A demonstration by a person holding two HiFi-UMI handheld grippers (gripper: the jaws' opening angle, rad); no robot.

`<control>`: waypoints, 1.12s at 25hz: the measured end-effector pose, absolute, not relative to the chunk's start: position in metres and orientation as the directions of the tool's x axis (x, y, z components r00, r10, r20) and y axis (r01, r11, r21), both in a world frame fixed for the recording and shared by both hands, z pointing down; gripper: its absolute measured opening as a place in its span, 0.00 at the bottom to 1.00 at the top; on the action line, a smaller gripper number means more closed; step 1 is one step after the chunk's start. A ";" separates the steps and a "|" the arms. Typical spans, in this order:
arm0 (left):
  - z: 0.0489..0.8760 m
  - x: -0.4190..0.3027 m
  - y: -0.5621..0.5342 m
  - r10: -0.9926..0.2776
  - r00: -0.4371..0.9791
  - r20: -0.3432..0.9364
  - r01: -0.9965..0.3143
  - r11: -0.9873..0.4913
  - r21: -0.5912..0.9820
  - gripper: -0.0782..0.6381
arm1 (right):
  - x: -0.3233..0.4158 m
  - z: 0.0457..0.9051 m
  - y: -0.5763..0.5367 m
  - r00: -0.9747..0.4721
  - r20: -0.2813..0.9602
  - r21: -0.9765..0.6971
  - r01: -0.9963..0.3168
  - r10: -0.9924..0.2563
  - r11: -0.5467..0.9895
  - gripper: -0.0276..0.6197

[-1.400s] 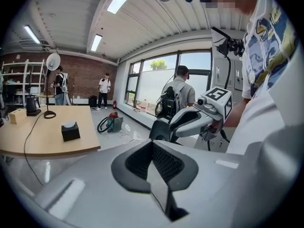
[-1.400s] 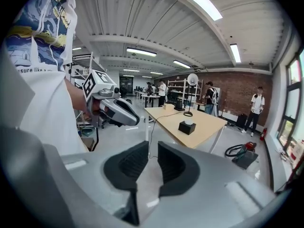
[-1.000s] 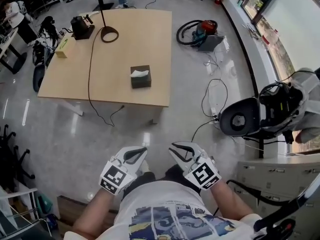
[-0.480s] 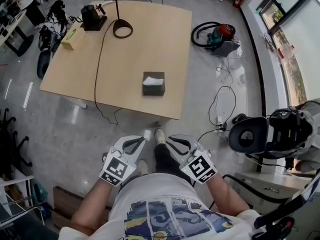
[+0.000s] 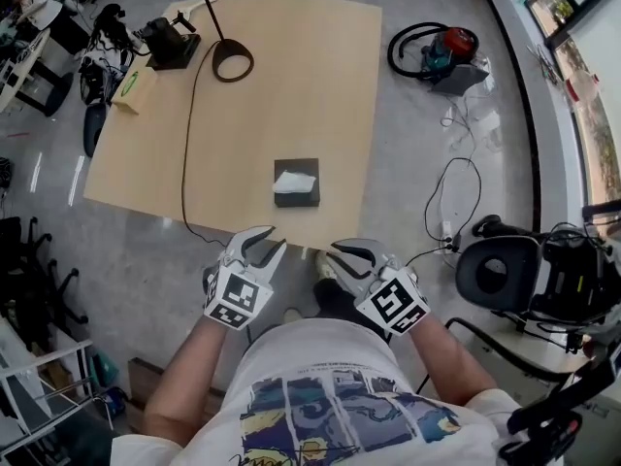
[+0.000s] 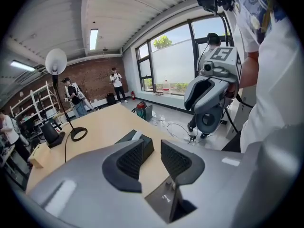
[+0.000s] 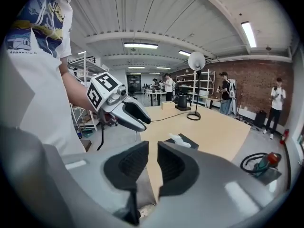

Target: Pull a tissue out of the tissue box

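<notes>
Item: tissue box [image 5: 299,201], dark, near-square from above, set on the table [image 5: 291,76] close to its 6 o'clock edge, with open tabletop on its other sides. Contents: one white tissue [image 5: 294,181] standing out of the top slot, its long axis running 9 to 3 o'clock in the head view. Tool one: left gripper [image 5: 271,241], jaws just opened and standing apart, nothing between them. Through its own view I saw the box beyond the gap, partly behind the left-hand pad, so the gap was aimed almost at it. Tool two: right gripper [image 5: 335,255], jaws drawn together to a narrow slit, empty. In its own view the box and tissue sat beyond the pads at about 1 o'clock. Bearing: in the head view the box lay at about 1 o'clock from the left gripper and about 11 o'clock from the right, so it fell almost midway between the two. Both grippers were short of the table edge and well apart from the box, touching nothing. I judged the left gripper the nearer, and the readier since it was open. I judged that the coming reach needed to go forward and slightly inward, with the jaws straddling the tissue across its short side.
</notes>
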State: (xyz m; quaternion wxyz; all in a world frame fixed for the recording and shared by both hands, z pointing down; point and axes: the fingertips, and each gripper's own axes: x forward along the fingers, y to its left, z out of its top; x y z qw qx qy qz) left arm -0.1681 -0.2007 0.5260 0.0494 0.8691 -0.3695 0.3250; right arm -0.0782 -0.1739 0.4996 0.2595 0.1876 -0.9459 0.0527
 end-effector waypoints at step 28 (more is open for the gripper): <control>0.629 -0.132 -0.322 -0.477 0.290 0.830 -0.457 -0.831 -0.318 0.16 | -0.030 0.539 -0.261 -0.796 0.543 -0.100 -0.378 -0.268 0.920 0.13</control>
